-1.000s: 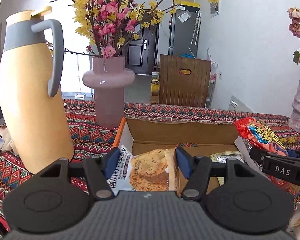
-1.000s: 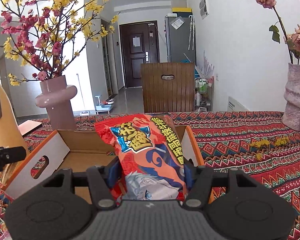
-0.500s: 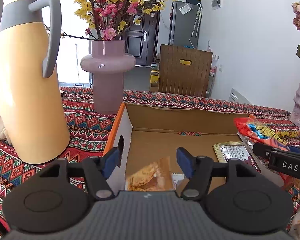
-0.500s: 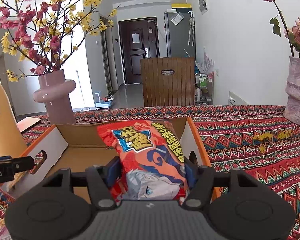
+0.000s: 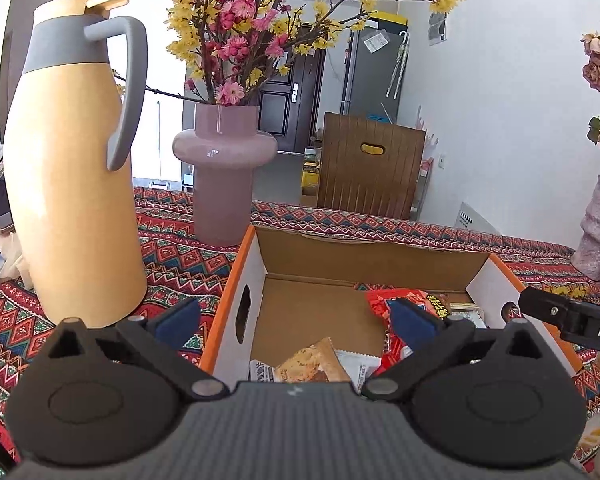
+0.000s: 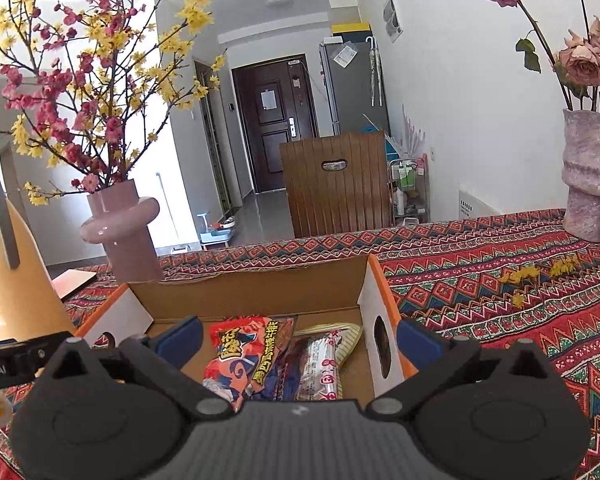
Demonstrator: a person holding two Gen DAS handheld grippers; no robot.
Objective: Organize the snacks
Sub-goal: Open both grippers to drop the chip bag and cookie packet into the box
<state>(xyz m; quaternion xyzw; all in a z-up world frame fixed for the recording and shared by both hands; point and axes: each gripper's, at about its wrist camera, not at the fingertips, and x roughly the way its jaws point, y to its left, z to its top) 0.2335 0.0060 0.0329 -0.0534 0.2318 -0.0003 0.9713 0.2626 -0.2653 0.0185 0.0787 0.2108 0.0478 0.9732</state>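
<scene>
Cardboard box [image 6: 260, 292], orange-edged, sits on the patterned tablecloth [image 6: 480, 280] holding a red snack bag [image 6: 240, 354] and a biscuit packet [image 5: 312, 364]. Left gripper [image 5: 296, 320] and right gripper [image 6: 296, 338] hang above it, jaws opening, nothing gripped.

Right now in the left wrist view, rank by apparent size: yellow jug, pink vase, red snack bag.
1. yellow jug, though it stands nearest the camera.
2. pink vase.
3. red snack bag, partly hidden behind a finger.
</scene>
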